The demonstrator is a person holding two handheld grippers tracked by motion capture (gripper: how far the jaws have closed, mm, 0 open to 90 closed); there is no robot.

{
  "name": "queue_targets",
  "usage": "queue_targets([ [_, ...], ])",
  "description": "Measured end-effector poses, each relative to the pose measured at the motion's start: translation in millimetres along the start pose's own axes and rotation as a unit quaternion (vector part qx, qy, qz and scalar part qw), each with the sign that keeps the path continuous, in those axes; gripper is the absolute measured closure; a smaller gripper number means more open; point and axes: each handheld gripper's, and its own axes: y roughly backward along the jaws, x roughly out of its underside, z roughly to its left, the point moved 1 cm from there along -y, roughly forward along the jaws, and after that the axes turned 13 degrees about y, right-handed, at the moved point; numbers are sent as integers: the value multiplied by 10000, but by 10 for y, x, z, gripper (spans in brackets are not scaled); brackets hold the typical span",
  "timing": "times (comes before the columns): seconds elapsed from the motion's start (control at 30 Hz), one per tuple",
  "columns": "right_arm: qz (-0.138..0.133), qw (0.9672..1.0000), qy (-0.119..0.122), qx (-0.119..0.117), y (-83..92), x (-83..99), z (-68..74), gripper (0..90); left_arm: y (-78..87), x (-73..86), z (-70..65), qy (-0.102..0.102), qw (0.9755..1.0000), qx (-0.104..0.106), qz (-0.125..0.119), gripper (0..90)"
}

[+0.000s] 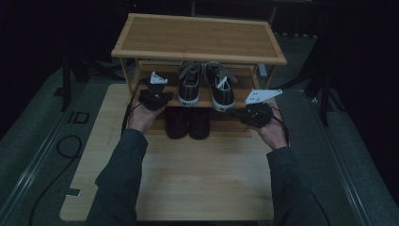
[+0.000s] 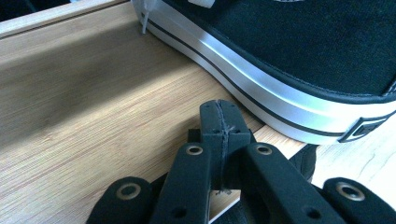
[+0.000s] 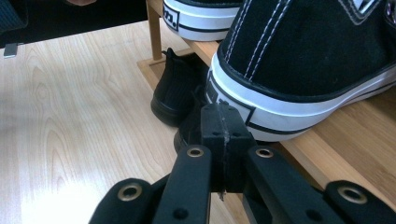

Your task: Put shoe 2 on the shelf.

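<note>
A wooden shoe rack point(image 1: 197, 37) stands at the table's far side. Two black canvas sneakers with white soles sit heel-out on its middle shelf, the left sneaker point(image 1: 189, 84) and the right sneaker point(image 1: 220, 85). Beneath them stand two black shoes point(image 1: 187, 123). My left gripper point(image 1: 155, 96) hovers at the shelf's left end, shut and empty, beside the left sneaker point(image 2: 299, 60). My right gripper point(image 1: 254, 113) is at the shelf's right front, shut with nothing in it, just before the right sneaker's heel point(image 3: 299, 70). The black shoes point(image 3: 180, 91) show below it.
The rack's top board point(image 1: 197, 35) overhangs the sneakers. A light wooden table point(image 1: 188, 179) spreads in front of the rack, with a person's forearms over it. Cables trail off the left side onto a grey floor point(image 1: 28, 141).
</note>
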Motion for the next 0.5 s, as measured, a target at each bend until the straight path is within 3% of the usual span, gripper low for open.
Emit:
queue_targets([
  [0.1,97,9998,-10,171,-45,-12,-22,900,0,3,-3,1,10000,-11,-14,900],
  [0.17,63,9999,-107,77,-81,7,-47,900,-1,5,-1,18,10000,4,-27,900],
  [0.5,55,10000,-57,-5,-181,-41,2,900,0,6,-5,24,10000,-14,-33,900],
])
